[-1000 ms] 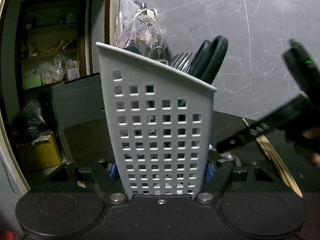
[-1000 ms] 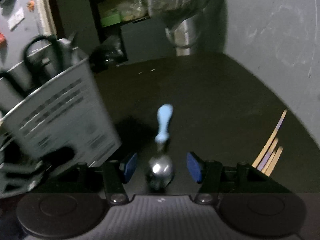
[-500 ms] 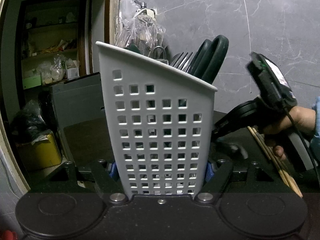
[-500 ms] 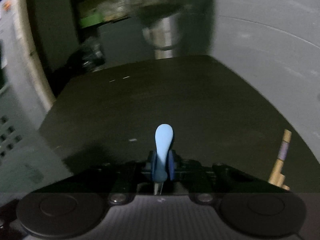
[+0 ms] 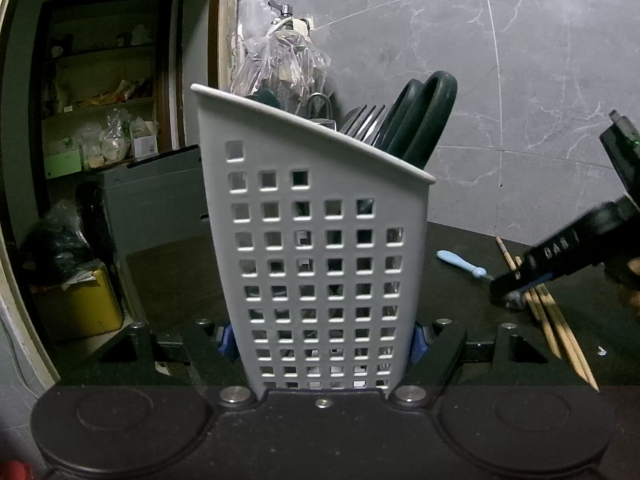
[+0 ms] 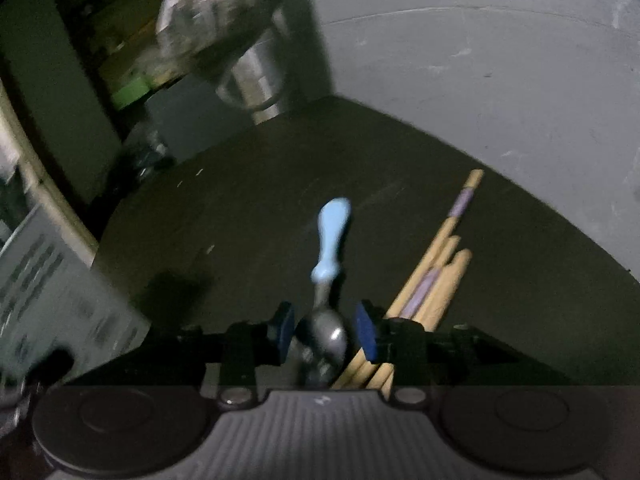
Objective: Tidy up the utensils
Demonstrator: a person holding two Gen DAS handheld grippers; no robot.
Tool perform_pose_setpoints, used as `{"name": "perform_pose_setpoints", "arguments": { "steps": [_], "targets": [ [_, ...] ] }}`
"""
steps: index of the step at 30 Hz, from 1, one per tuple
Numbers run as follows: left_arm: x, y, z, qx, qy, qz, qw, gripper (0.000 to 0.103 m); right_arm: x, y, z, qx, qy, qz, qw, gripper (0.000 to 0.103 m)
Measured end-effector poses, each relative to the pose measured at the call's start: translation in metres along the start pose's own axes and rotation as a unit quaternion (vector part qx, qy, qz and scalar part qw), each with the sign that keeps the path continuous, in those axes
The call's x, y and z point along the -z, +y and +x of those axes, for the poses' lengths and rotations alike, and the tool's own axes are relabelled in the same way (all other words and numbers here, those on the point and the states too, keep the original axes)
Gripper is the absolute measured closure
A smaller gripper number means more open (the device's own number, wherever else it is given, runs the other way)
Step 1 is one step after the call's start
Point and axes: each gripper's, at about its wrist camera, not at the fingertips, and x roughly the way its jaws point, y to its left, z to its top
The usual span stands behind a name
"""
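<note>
Utensil holder (image 5: 320,264) hides its utensils' lower ends; chopsticks (image 6: 432,276) blurred.

A crinkled clear plastic bag (image 5: 280,68) hangs against the grey marble wall (image 5: 520,60). Left of it, cluttered shelves (image 5: 100,120) stand above a yellow box (image 5: 86,308) on the floor.

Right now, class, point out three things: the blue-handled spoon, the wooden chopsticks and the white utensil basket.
blue-handled spoon (image 6: 333,236), right wrist view, on its blue handle.
wooden chopsticks (image 6: 448,272), right wrist view, on the bundled shafts.
white utensil basket (image 5: 320,264), left wrist view, on its perforated front wall.
</note>
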Motion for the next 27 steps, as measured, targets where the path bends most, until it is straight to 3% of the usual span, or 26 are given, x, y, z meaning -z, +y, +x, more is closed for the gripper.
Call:
{"name": "perform_pose_setpoints", "arguments": {
  "steps": [7,12,14,18,22,27],
  "targets": [
    [0.000,0.000,0.000,0.000,0.000,0.001,1.0000,0.027,-0.004,0.044,0.015,-0.109,0.032,-0.050,0.992,0.066],
    [-0.001,0.000,-0.001,0.000,0.000,-0.001,1.0000,0.027,-0.038,0.048,0.026,-0.082,-0.012,-0.060,0.995,0.065],
    [-0.001,0.000,-0.001,0.000,-0.001,-0.001,1.0000,0.027,-0.053,0.044,0.039,-0.053,-0.021,-0.061,0.997,0.065],
    [-0.001,-0.001,-0.001,-0.002,-0.001,0.000,1.0000,0.027,-0.070,0.028,0.071,-0.008,0.009,-0.057,0.998,0.065],
    [-0.001,-0.002,-0.001,-0.001,0.000,-0.001,1.0000,0.027,-0.070,0.012,0.068,-0.005,0.009,-0.039,0.999,0.065],
    [0.000,-0.001,-0.002,0.000,0.000,-0.001,1.0000,0.027,-0.044,0.013,0.046,-0.017,0.019,-0.041,0.999,0.065]
  ]
}}
